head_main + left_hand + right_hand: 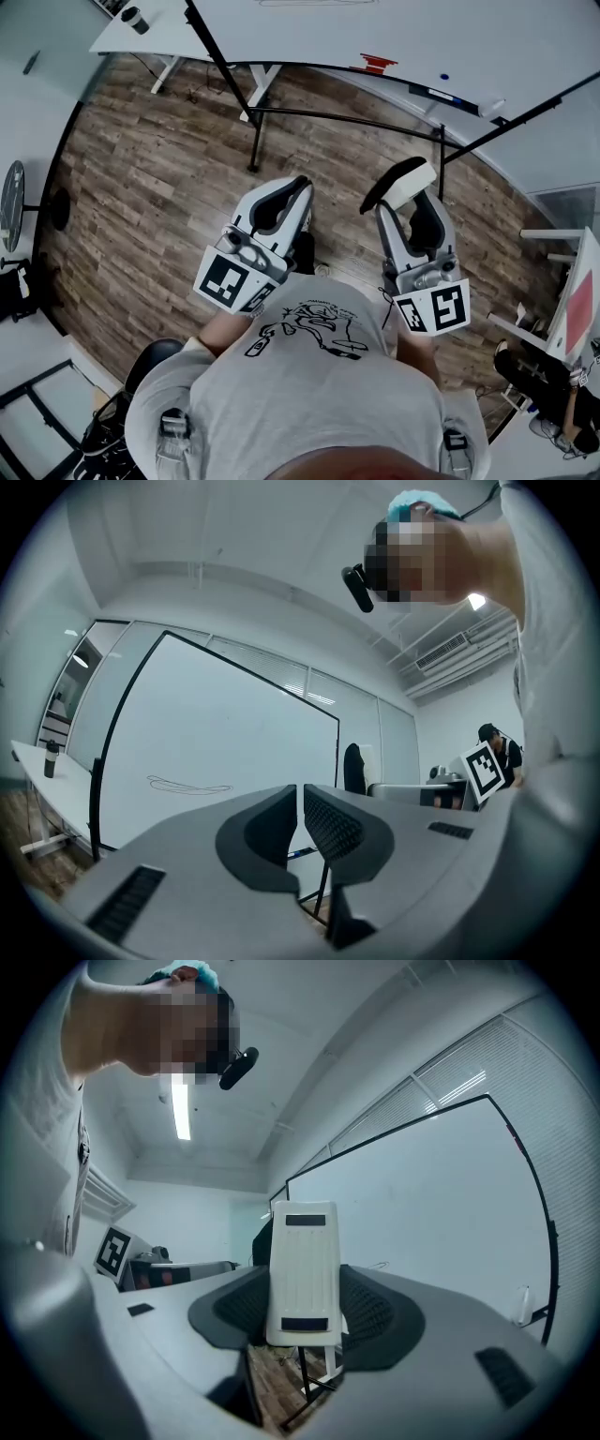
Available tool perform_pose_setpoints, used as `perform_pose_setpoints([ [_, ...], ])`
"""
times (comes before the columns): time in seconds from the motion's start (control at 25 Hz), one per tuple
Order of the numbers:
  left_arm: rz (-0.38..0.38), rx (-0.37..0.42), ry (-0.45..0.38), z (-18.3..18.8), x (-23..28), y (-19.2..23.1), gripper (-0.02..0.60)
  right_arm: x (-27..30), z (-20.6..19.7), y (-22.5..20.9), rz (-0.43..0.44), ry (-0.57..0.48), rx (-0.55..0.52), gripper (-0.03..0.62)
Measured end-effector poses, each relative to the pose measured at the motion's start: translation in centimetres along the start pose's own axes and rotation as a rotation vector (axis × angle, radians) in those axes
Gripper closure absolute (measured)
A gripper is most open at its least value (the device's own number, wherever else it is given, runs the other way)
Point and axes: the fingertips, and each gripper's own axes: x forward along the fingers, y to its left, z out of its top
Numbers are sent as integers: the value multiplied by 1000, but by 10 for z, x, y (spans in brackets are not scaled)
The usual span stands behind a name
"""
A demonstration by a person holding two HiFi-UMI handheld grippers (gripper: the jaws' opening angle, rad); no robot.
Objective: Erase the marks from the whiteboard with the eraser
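The whiteboard [403, 33] stands on its black frame ahead of me, a small red mark [378, 64] near its lower edge. A faint thin scribble [187, 785] shows on the whiteboard [225, 733] in the left gripper view. My right gripper [410, 192] is shut on the eraser [397, 182], a white block with a dark felt face that stands upright between the jaws as the eraser [302, 1274] in the right gripper view. My left gripper [292, 192] is shut with nothing in it, both held near my chest, well short of the board.
Markers [441, 95] lie on the board's tray. The stand's black legs [255, 122] spread over the wood floor. A white table with a bottle [136, 19] sits far left. Another person [567, 403] sits at the right by a desk.
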Motion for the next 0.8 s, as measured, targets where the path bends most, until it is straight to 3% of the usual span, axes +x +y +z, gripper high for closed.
perform_pose_setpoints([
  [0.8, 1, -20, -20, 12, 100, 170, 543, 185, -4, -58, -31, 51, -68, 355],
])
